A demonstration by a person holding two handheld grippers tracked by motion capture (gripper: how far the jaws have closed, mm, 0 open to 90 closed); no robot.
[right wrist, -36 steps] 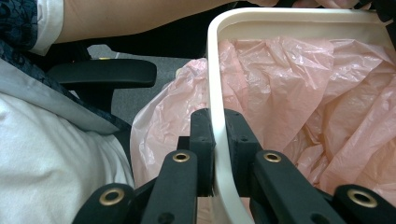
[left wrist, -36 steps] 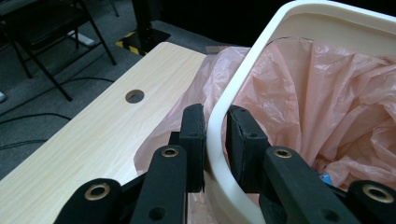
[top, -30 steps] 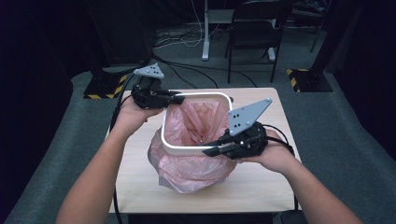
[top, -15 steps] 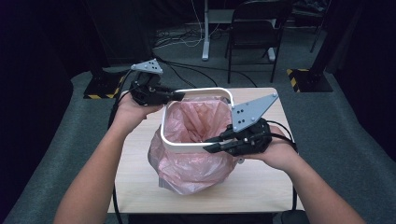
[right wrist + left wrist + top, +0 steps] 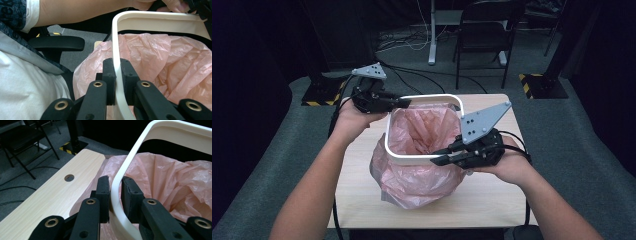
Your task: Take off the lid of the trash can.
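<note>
Gripping the white ring (image 5: 422,127) from opposite sides, both grippers hold it raised above the pink bag (image 5: 419,170), which spills over the bin on the table (image 5: 492,200). The left gripper (image 5: 404,103) pinches the far left corner; the right gripper (image 5: 438,157) pinches the near edge, pads tight on the band. Compared with a second ago, the ring has barely shifted and hangs level, so by my reading it is lined up for pressing down over the bag's folded rim
</note>
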